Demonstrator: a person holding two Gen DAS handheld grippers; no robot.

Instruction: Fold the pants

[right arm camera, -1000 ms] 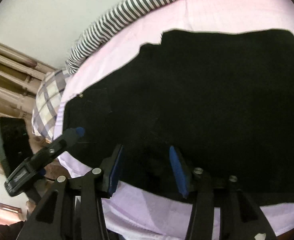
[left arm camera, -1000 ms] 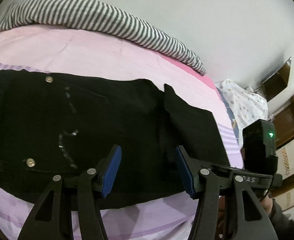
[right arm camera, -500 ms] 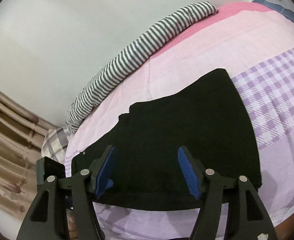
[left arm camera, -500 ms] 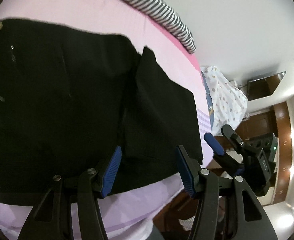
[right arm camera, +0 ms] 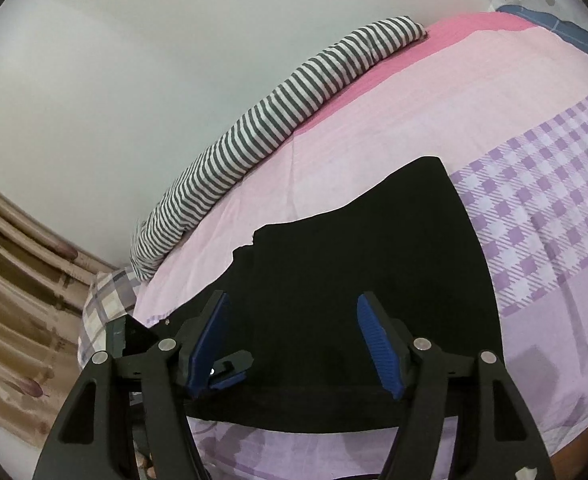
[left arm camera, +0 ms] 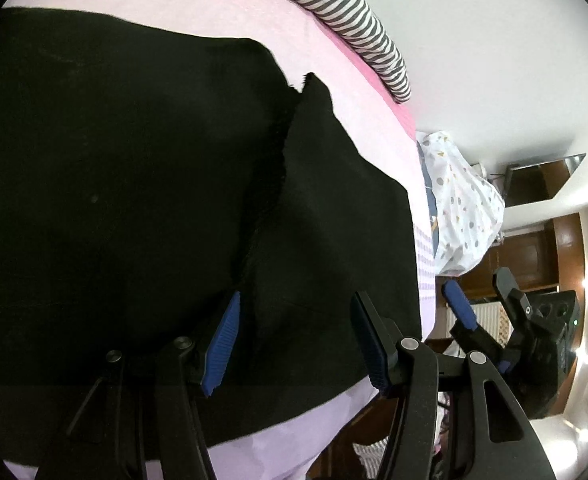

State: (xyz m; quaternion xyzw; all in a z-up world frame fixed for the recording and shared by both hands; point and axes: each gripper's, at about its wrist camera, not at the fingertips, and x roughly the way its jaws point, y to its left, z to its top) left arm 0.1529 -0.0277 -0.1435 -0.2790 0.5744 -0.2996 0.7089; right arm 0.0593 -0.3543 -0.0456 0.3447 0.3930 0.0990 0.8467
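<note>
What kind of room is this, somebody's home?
Most likely a bedroom at home. Black pants lie spread on a bed with a pink and purple checked sheet, a striped bolster runs along the wall, and dark wooden cabinets stand nearby.

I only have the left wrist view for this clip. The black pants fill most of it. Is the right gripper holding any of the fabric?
Observer: No. The right gripper is open, hovering over the pants with nothing between its fingers.
Operator: What is beyond the pants' right edge?
Observer: A purple checked section of the bedsheet, bare of clothing.
Operator: And off to the far left, past my frame?
Observer: A plaid pillow at the bed's edge, with a brownish patterned curtain behind it.
</note>
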